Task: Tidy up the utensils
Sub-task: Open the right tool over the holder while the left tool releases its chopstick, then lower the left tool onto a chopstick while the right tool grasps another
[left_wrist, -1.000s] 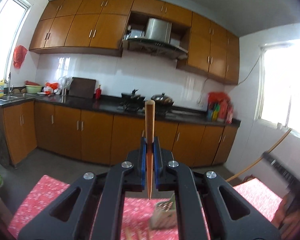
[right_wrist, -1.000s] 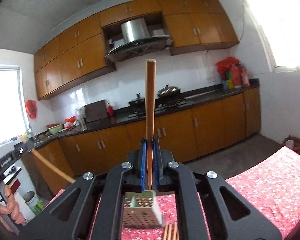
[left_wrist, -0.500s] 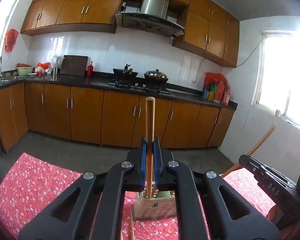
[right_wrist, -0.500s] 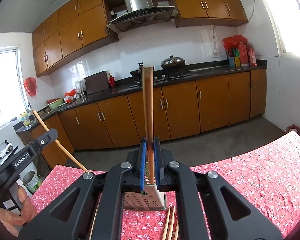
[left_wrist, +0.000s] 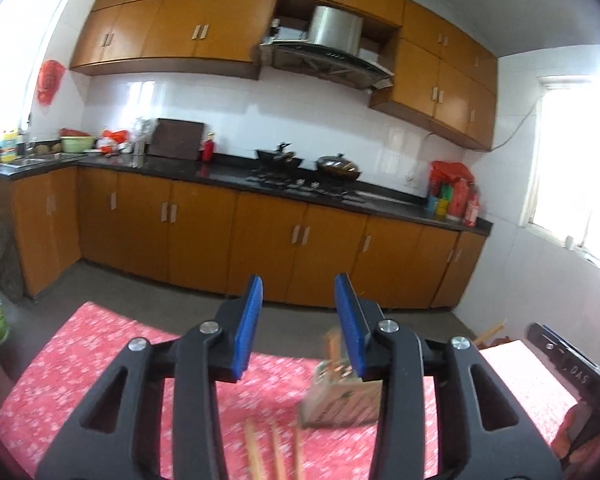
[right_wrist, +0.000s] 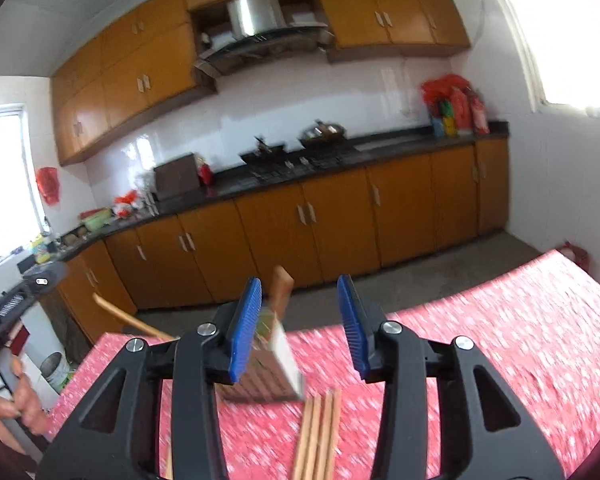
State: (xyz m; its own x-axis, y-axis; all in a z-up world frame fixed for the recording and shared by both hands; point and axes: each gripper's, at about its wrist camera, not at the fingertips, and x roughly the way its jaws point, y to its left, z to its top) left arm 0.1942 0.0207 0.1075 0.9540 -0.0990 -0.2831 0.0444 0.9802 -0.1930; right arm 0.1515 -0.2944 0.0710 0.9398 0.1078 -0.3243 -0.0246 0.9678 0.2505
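Right wrist view: right gripper [right_wrist: 300,316] wide open, empty; holder [right_wrist: 270,364] lower centre, chopsticks [right_wrist: 318,432] below it. Left gripper [left_wrist: 300,320] likewise gapes empty. Likely between deposits; next, grasp one loose chopstick.

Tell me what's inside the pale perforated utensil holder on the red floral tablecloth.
A brown wooden chopstick sticks up out of the pale perforated utensil holder. The left wrist view shows more stick ends near its rim, blurred. The holder's walls hide everything lower down.
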